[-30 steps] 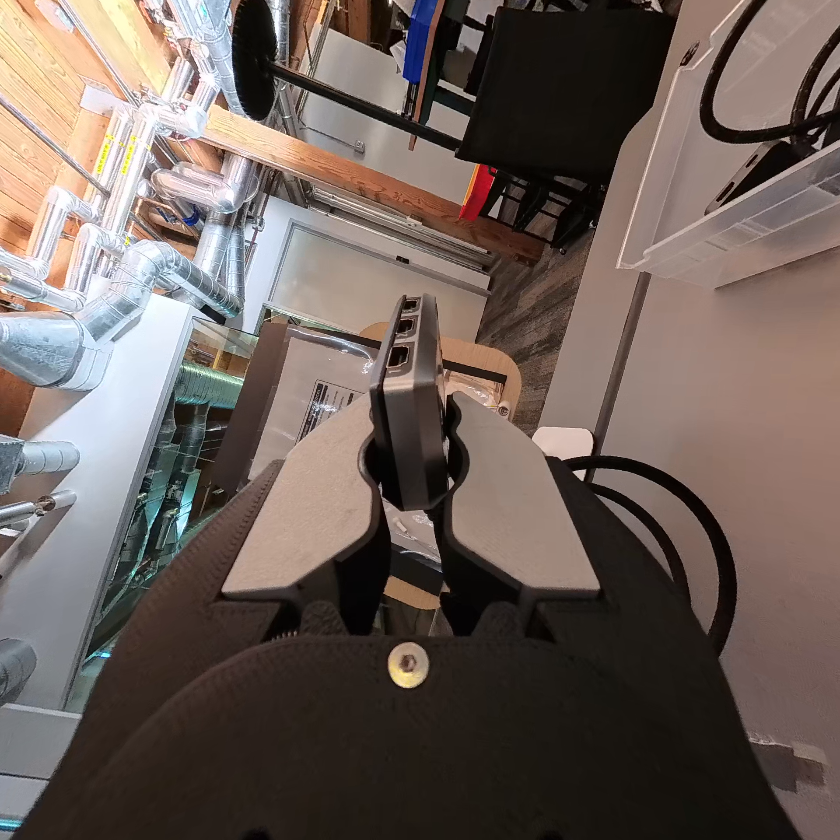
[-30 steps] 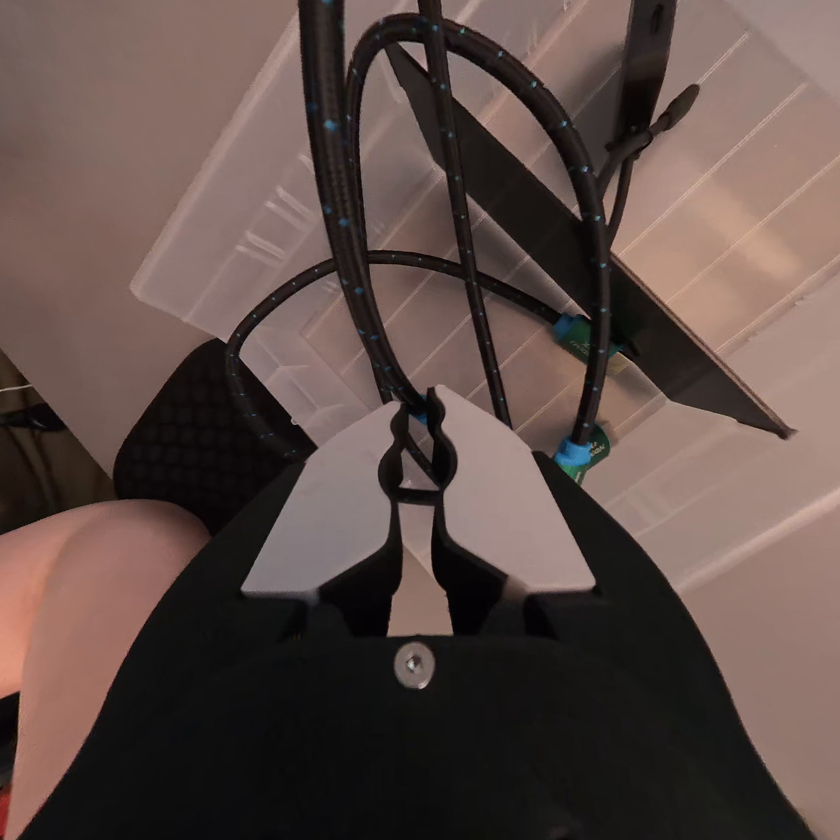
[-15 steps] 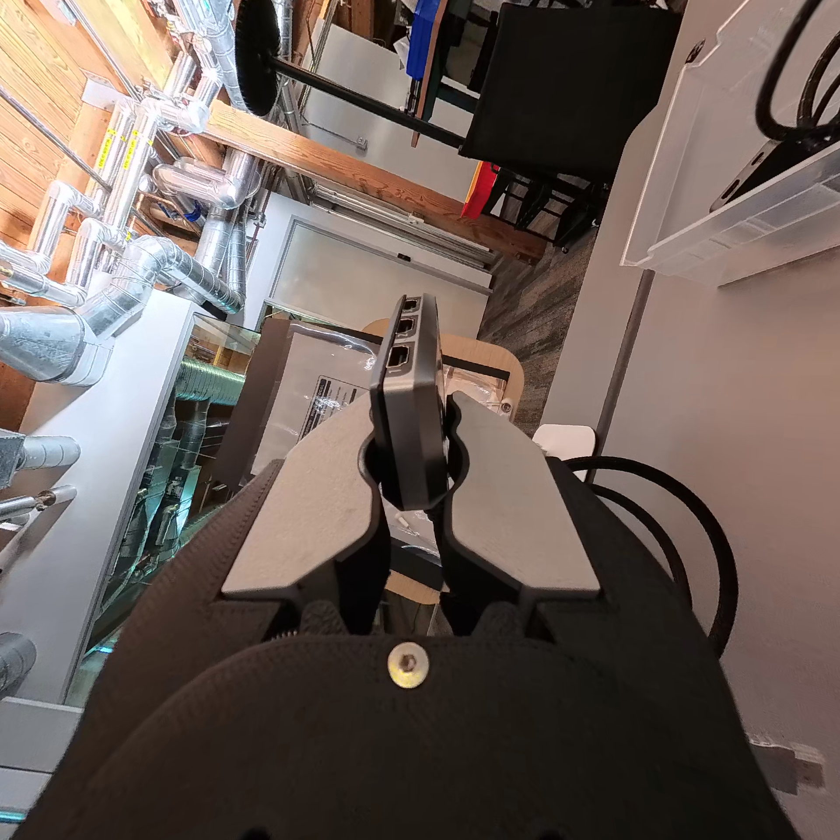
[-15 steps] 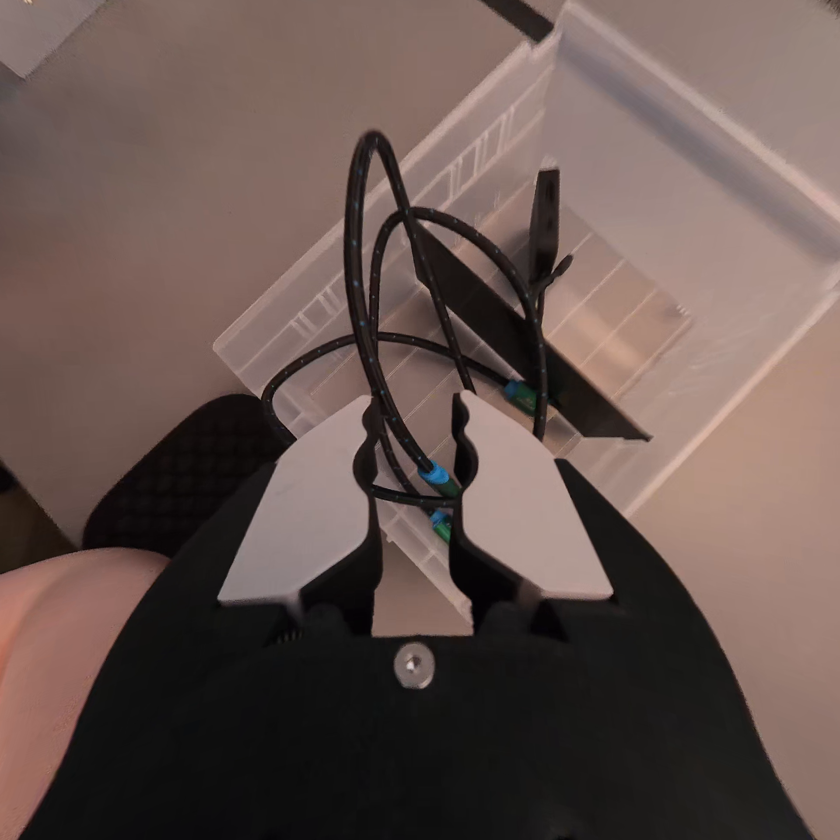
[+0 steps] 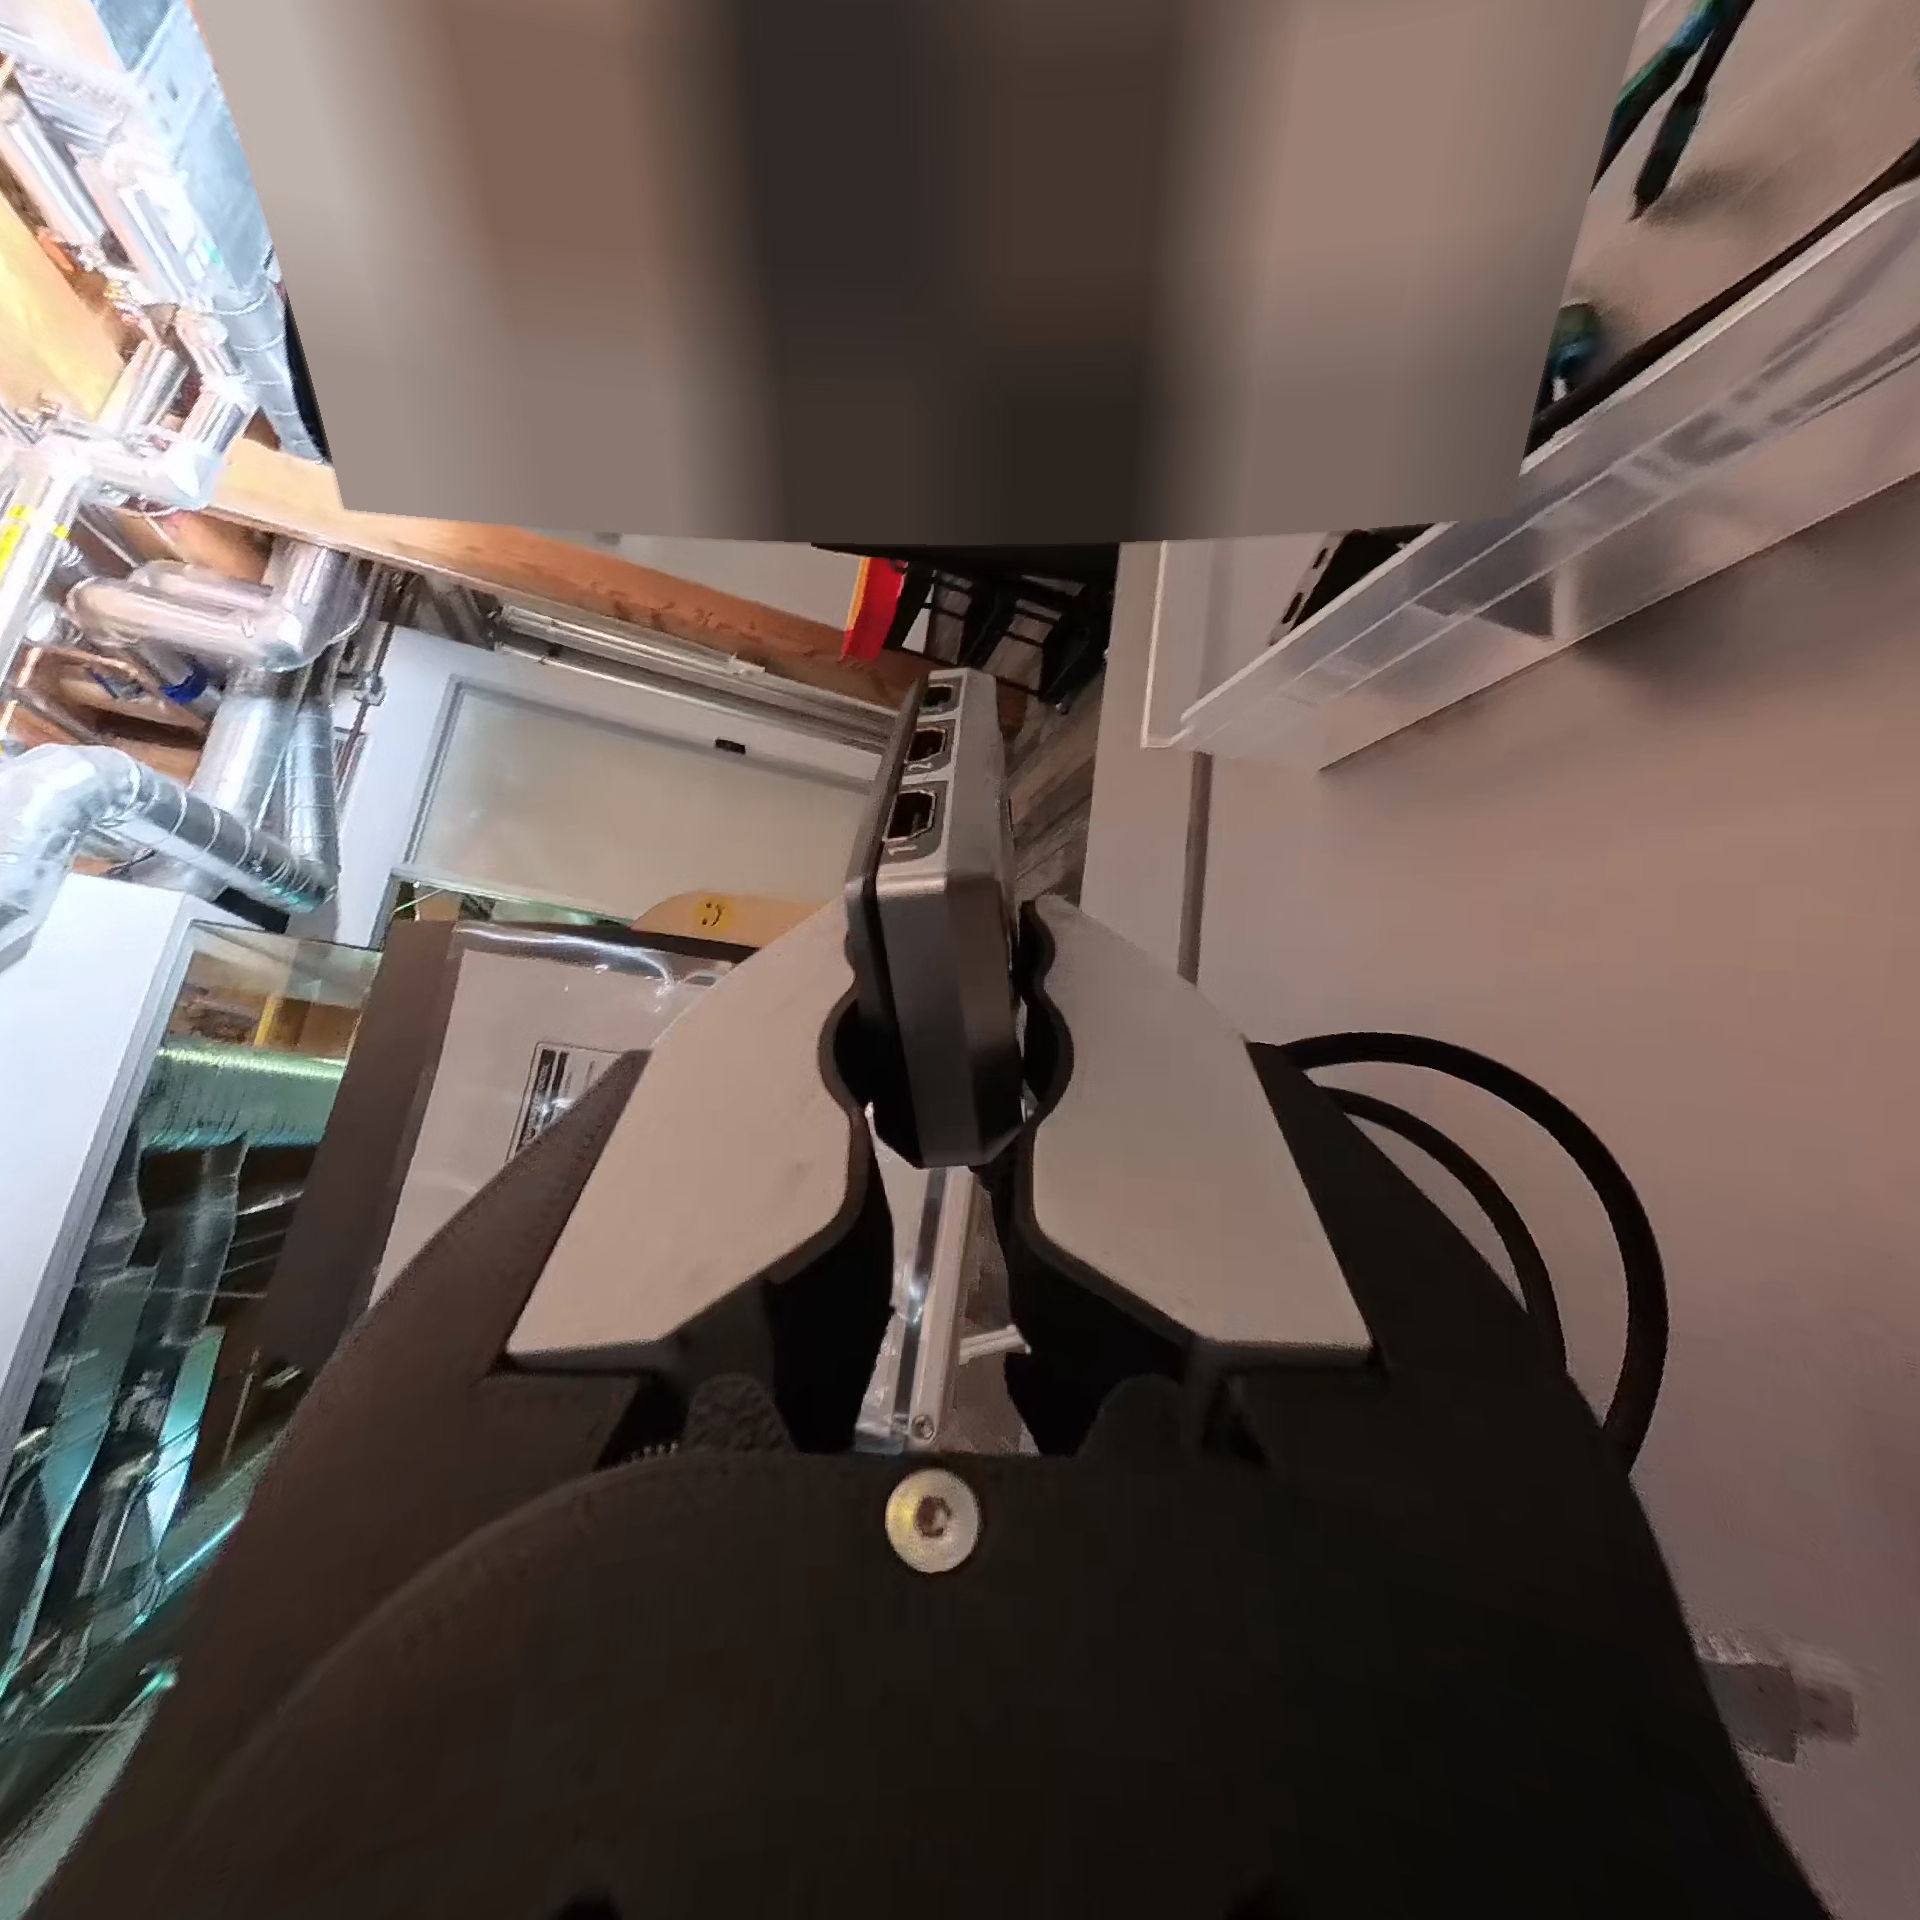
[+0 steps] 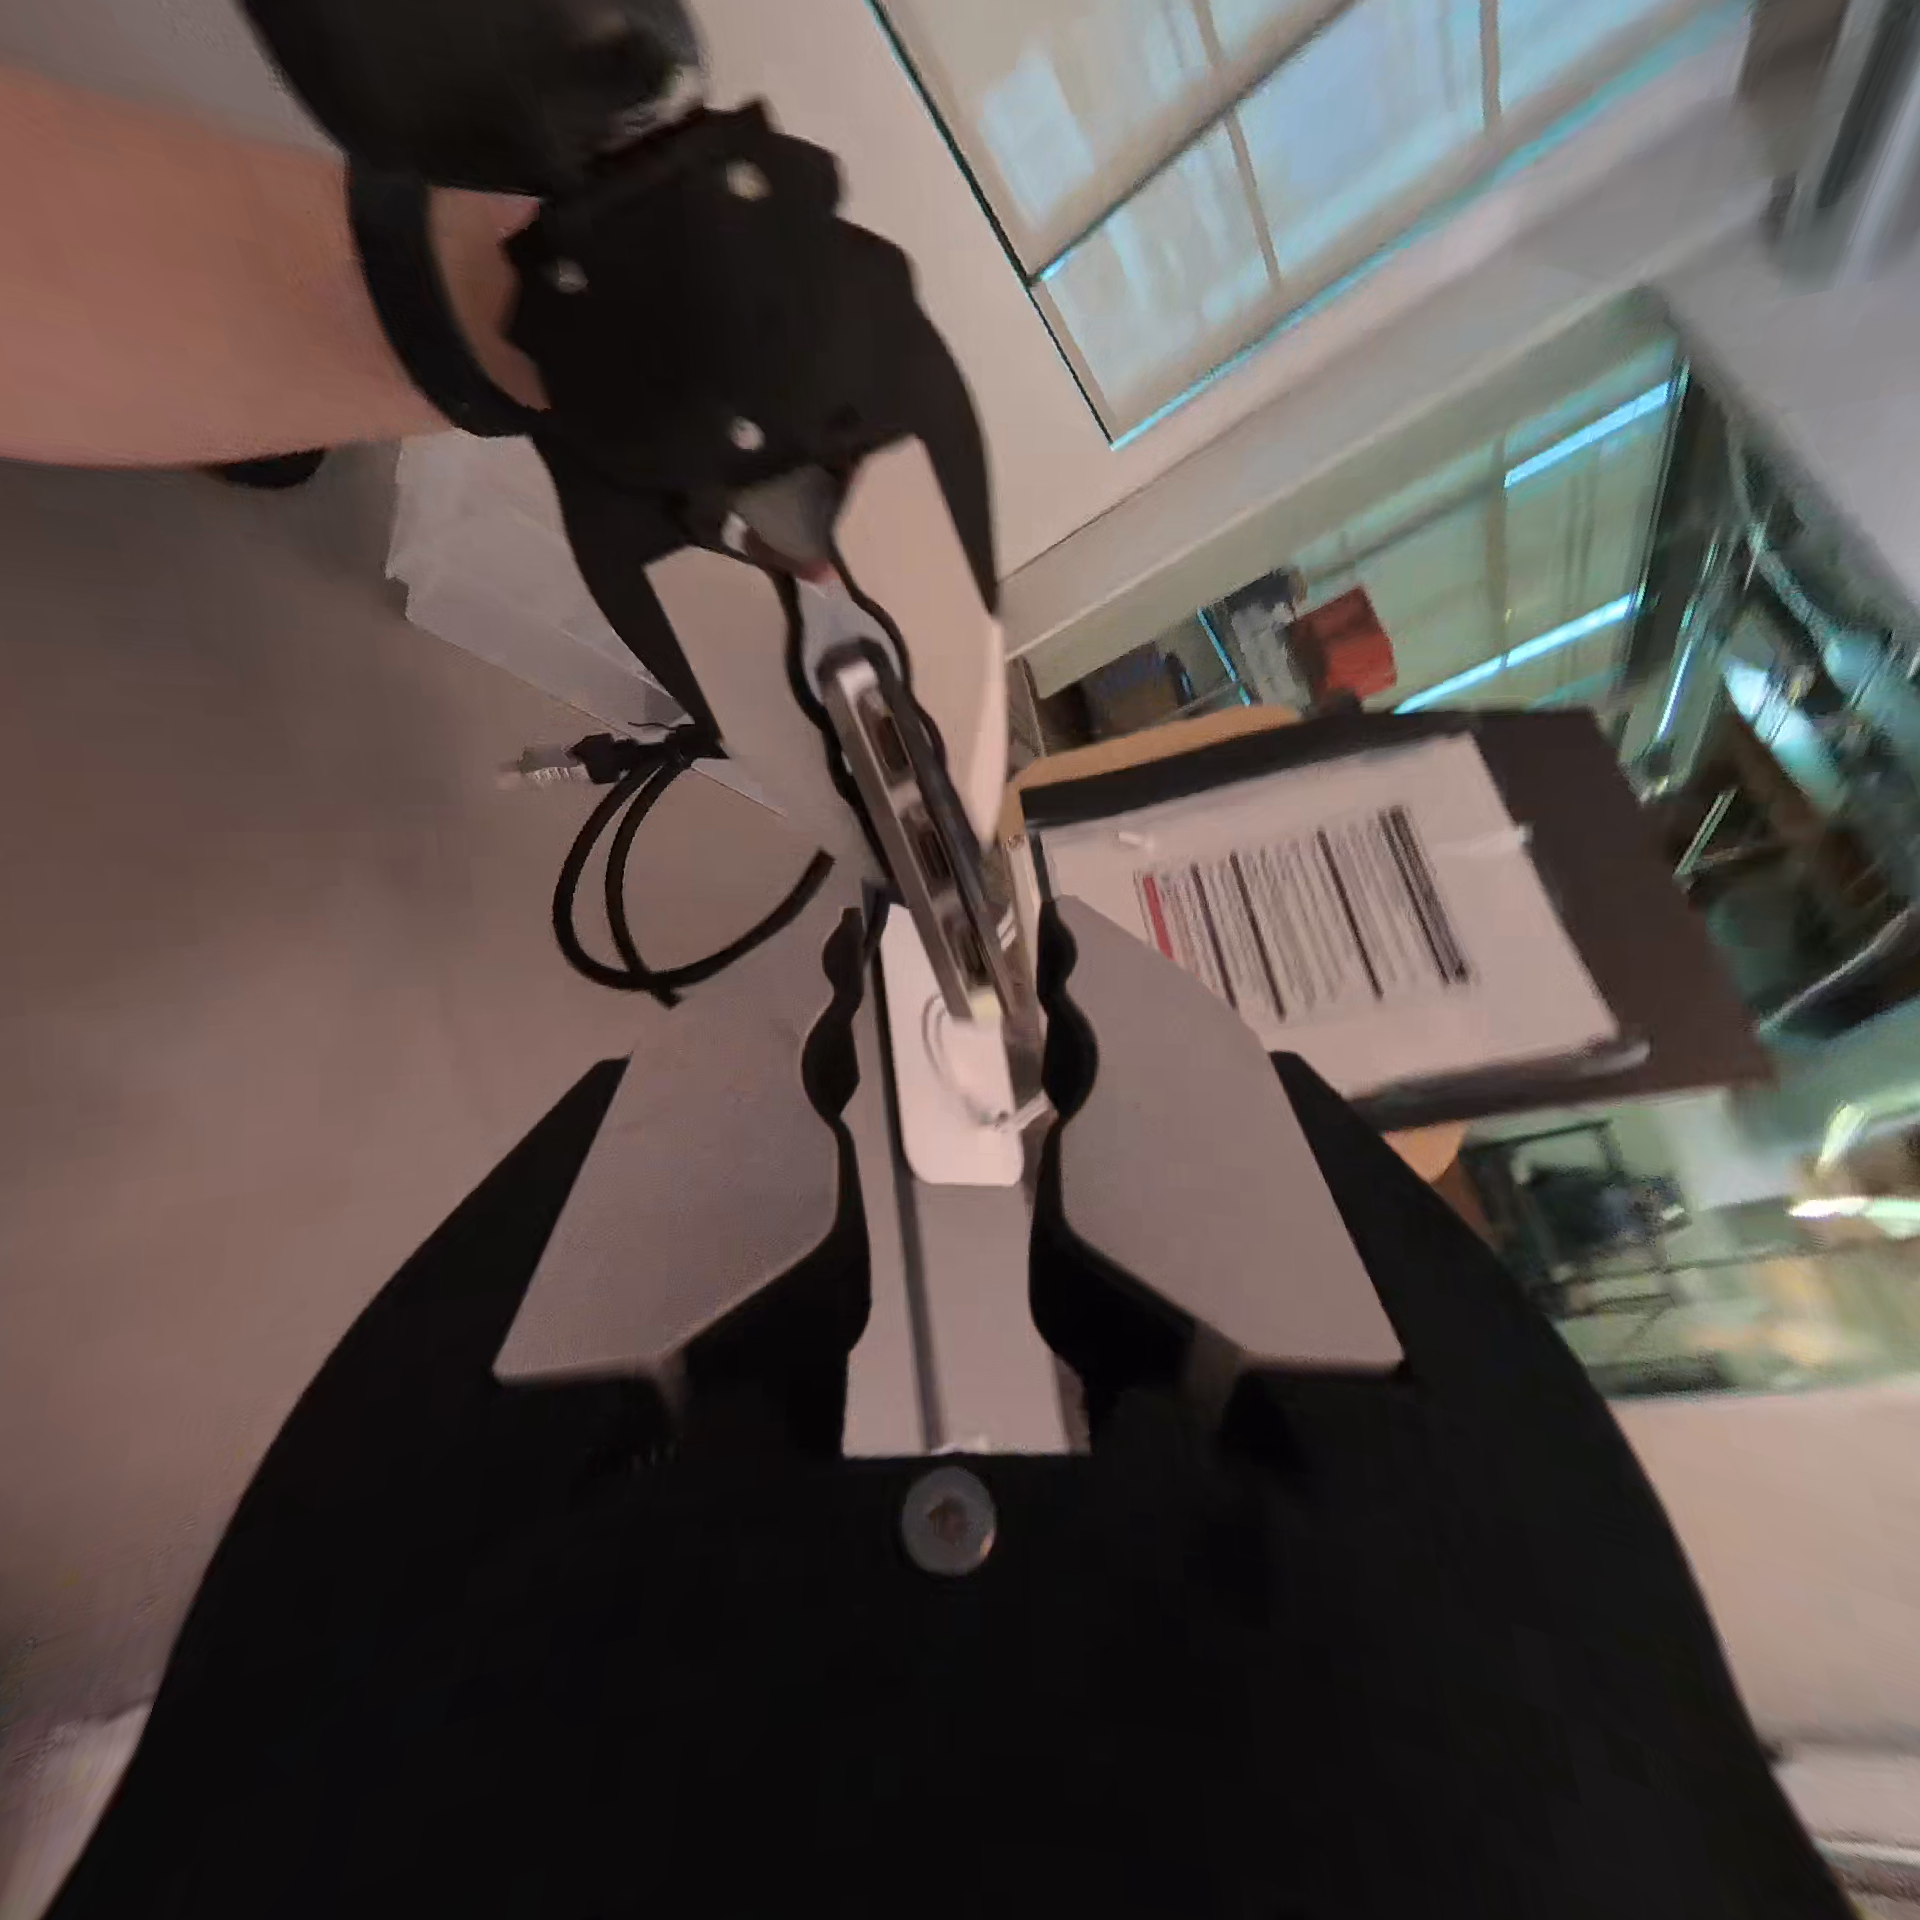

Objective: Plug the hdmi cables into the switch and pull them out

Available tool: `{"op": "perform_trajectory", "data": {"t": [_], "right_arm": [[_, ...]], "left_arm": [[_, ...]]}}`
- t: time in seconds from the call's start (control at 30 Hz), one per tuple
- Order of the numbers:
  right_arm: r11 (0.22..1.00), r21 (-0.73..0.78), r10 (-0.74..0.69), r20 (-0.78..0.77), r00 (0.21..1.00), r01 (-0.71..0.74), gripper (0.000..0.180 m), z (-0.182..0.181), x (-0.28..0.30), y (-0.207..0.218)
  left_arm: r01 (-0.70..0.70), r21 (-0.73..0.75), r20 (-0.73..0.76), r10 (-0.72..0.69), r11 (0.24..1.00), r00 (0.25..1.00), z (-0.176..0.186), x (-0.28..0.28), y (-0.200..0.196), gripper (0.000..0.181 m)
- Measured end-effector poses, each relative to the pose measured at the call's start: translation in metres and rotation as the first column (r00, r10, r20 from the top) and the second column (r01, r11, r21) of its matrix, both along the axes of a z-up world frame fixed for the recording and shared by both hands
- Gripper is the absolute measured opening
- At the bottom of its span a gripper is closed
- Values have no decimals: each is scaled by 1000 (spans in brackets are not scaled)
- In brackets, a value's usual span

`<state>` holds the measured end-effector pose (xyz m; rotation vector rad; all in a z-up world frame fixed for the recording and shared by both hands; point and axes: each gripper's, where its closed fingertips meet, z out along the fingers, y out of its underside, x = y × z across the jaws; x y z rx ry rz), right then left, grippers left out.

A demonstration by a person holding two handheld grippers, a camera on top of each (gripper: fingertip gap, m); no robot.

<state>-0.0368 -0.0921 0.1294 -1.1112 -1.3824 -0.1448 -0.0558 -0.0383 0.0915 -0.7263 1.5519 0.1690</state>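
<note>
My left gripper [image 5: 940, 935] is shut on the dark grey HDMI switch [image 5: 940, 831] and holds it on edge in the air, its row of empty ports facing up. The right wrist view shows that left gripper [image 6: 847, 748] farther off, with the switch [image 6: 914, 821] pointing toward me. My right gripper [image 6: 945, 935] is open and empty, its fingers apart just short of the switch's near end. The braided HDMI cables [image 5: 1662, 114] lie in the clear plastic bin [image 5: 1558, 582] at the upper right, blurred.
A coiled black cable [image 5: 1621, 1247], also seen in the right wrist view [image 6: 613, 883], lies on the grey table [image 5: 1558, 987]. A white pad [image 6: 935, 1122] lies below the right fingers. A dark board with a printed sheet [image 6: 1351, 914] stands past the table edge.
My right gripper let go of the braided cable over the bin, opened, and swung away to face the switch. My left gripper kept hold of the switch and shifted slightly.
</note>
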Motion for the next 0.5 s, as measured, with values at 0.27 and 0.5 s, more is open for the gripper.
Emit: {"op": "perform_trajectory", "data": {"t": [0.27,0.5], "right_arm": [[996,66,-72,193,979,60,27,-30,-22,22],[992,2,-118,262,958,122,23,-51,-15,40]], "left_arm": [[43,-3,-62,-43,999,997,-13,16,-14,22],[10,-43,-113,-15,999,994,-27,20,-7,22]]}}
